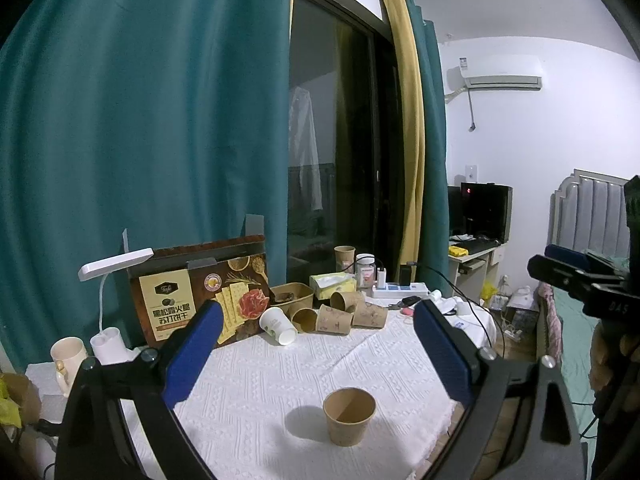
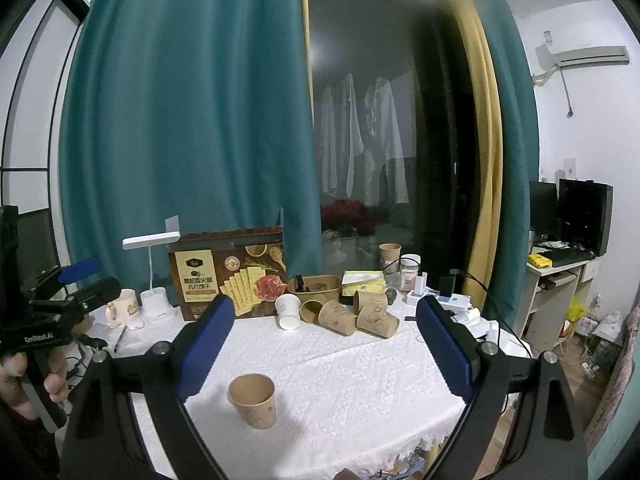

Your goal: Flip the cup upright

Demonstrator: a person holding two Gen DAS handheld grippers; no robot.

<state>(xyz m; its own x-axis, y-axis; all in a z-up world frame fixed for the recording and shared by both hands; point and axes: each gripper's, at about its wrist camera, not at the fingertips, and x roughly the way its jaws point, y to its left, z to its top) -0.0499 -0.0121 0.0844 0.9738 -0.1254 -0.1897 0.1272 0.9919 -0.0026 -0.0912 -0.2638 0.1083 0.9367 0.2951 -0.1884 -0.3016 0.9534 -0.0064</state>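
A brown paper cup (image 1: 349, 416) (image 2: 253, 400) stands upright, mouth up, on the white tablecloth (image 1: 280, 384) near the front. My left gripper (image 1: 318, 312) hangs above it, open, and its blue pads (image 1: 192, 356) are spread wide with nothing between them. My right gripper (image 2: 325, 302) is also open and empty, and the cup sits low between its fingers, nearer the left one. Each gripper shows at the edge of the other's view, held in a hand (image 2: 56, 380).
Several brown cups (image 1: 340, 316) (image 2: 348, 316) and a white cup (image 1: 278, 326) lie on their sides at the back. Behind them stand a cracker box (image 1: 200, 292), a desk lamp (image 1: 116, 264), a mug (image 1: 66, 354), a tissue box (image 1: 332, 282) and a power strip (image 1: 400, 290). The table edge (image 1: 452, 412) drops off at the right.
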